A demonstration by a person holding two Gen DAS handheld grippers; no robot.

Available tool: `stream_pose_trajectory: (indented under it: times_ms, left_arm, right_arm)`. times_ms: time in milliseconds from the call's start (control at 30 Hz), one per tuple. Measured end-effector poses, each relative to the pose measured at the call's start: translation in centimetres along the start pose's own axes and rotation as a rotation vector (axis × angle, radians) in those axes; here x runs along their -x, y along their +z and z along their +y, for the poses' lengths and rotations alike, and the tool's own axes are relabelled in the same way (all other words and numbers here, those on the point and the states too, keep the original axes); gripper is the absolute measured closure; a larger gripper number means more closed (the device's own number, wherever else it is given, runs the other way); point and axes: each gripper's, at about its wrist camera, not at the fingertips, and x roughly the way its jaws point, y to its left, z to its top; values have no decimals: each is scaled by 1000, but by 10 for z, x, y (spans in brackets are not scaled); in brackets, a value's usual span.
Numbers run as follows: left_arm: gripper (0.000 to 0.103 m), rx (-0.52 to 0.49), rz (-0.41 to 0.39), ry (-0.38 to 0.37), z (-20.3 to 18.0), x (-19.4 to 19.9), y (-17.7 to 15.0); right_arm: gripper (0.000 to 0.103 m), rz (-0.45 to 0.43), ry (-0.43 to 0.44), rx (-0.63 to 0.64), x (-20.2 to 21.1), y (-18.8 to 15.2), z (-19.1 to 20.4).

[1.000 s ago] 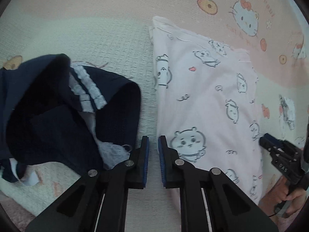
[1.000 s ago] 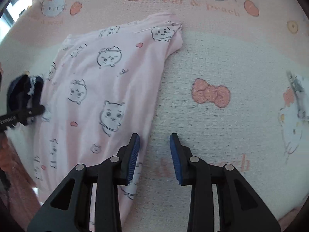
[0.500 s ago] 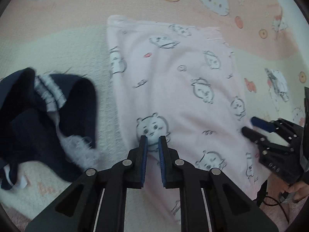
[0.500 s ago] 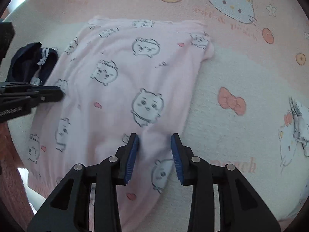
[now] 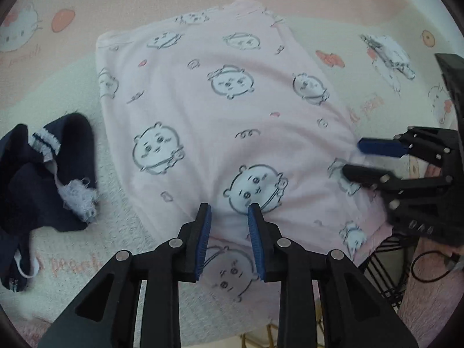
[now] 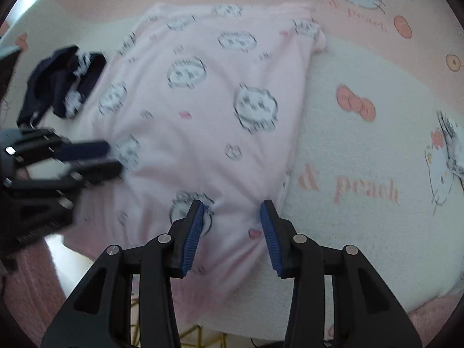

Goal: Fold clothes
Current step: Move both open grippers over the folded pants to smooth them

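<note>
A pink garment point(image 5: 220, 110) printed with cartoon faces lies spread flat on the blanket; it also shows in the right wrist view point(image 6: 208, 110). My left gripper point(image 5: 229, 214) is open, its blue pads over the garment's near edge. My right gripper point(image 6: 232, 211) is open and hovers over the garment's near right part. Each gripper shows in the other's view: the right one at the far right point(image 5: 356, 156), the left one at the left point(image 6: 113, 156). Neither holds the cloth.
A dark navy garment with white lace trim point(image 5: 49, 171) lies crumpled left of the pink one, also in the right wrist view point(image 6: 61, 84). A pink and cream cartoon-cat blanket point(image 6: 362, 150) covers the surface. Its near edge drops off below the grippers.
Both grippers have moved back and over the pink garment's near edge. The left gripper has opened from nearly shut and swung right, away from the navy garment. The right gripper has opened wider.
</note>
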Motion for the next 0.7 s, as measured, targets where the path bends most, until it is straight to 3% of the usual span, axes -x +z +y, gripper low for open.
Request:
stream_pose_trajectory:
  times_ms: [100,133,200,233,300,367,433,533,633,700]
  left_arm:
    - [72,68,-18,7,10,15,-1]
    - [72,101,-45,-44,11,21,-1]
    - [72,159,-113,-243,4,32,2]
    - [72,135,-100,-256,-7,30,5]
    - [72,47,-33,-152,-27,17,3]
    - [73,6,42,-75,-31,5,-9]
    - [72,24,48,-71,-23,8,-14]
    - [72,34,60,46,-17,16,-14]
    - [72,71,-1,-104,-18,28,-13]
    - [72,76,35,-134,-22,20,-12]
  right_arm:
    - [61,18,-17,-69,5,-9,-20]
    - [61,-1,-1,-79,8,-9,-19]
    - [60,-40,38,-89,14,-7,-14]
    - [60,-49,71,-71,13,-5,-5]
    - [60,-38,117,-22,8,-4,15]
    - [60,5,86,30,-1,-9,23]
    - [60,5,66,72,0,-22,22]
    - [58,19,26,43,7,-31,13]
    - [58,-33,56,-10,16,-33,7]
    - [58,-60,98,-19,15,-28,12]
